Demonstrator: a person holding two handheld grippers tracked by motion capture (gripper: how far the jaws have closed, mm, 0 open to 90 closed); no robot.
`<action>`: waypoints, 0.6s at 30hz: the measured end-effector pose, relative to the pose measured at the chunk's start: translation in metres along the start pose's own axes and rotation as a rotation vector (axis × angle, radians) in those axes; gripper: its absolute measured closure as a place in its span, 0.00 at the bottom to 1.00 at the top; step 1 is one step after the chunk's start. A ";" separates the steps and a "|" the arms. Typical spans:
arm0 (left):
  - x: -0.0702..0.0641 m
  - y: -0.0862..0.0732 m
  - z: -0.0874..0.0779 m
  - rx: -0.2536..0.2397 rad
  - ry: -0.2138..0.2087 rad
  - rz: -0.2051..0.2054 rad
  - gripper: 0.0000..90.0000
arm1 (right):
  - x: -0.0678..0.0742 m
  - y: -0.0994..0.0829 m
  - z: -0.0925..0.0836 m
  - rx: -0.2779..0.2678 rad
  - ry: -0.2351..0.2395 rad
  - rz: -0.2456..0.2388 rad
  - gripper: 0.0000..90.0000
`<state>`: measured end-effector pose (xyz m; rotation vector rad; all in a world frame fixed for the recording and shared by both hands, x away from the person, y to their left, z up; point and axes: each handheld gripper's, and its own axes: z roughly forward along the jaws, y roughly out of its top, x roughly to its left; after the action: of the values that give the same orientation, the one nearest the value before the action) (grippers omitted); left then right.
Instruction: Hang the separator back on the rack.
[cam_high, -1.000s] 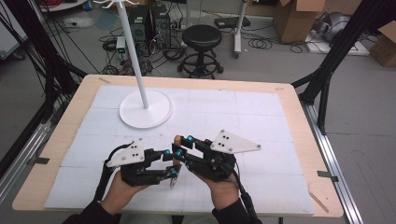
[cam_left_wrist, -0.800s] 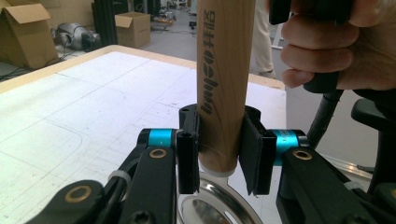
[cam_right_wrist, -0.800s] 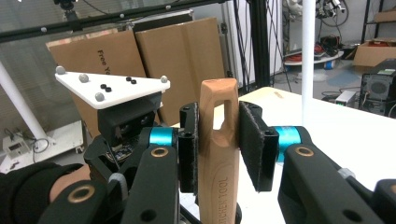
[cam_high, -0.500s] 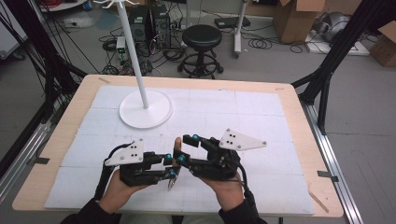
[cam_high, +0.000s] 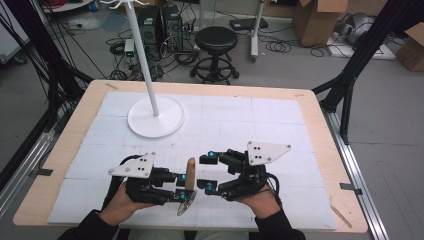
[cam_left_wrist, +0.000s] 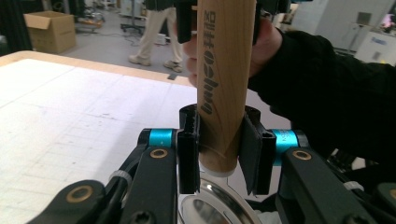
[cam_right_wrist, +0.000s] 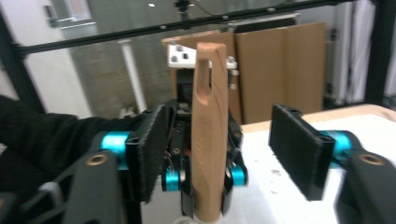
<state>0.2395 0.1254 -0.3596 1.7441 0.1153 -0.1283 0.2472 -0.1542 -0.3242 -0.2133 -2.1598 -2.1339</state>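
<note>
A utensil with a light wooden handle (cam_high: 190, 170) and a shiny metal bowl (cam_high: 186, 205) stands upright near the table's front edge. My left gripper (cam_high: 186, 186) is shut on the lower part of the handle (cam_left_wrist: 224, 70), its pads (cam_left_wrist: 188, 149) pressing both sides just above the bowl. My right gripper (cam_high: 203, 173) faces it from the right, open. Its jaws have just been closing a little. The handle (cam_right_wrist: 209, 140) stands between them, near one pad (cam_right_wrist: 152, 149), with a clear gap to the other.
A white stand with a round base (cam_high: 156, 116) and a tall pole (cam_high: 142, 55) sits at the back left of the white mat (cam_high: 260, 130). The wooden table edge (cam_high: 320, 125) rings the mat. A black stool (cam_high: 216, 40) stands beyond the table.
The right gripper's jaws have spread wide apart and the right hand has shifted slightly right and down. The wooden handle now stands in plain view between the grippers. The left hand has stayed put.
</note>
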 end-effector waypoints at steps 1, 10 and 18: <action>-0.001 0.000 0.001 0.001 -0.011 0.001 0.78 | -0.001 0.000 0.002 0.002 0.014 -0.004 0.47; -0.002 0.000 0.003 0.022 -0.050 0.018 0.78 | -0.004 0.002 0.013 0.049 0.129 -0.022 0.73; -0.002 -0.001 0.002 -0.004 -0.038 0.019 0.78 | 0.000 0.003 0.015 0.026 0.120 -0.036 0.80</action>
<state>0.2371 0.1233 -0.3603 1.7379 0.0708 -0.1466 0.2479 -0.1395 -0.3218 -0.0441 -2.1379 -2.0788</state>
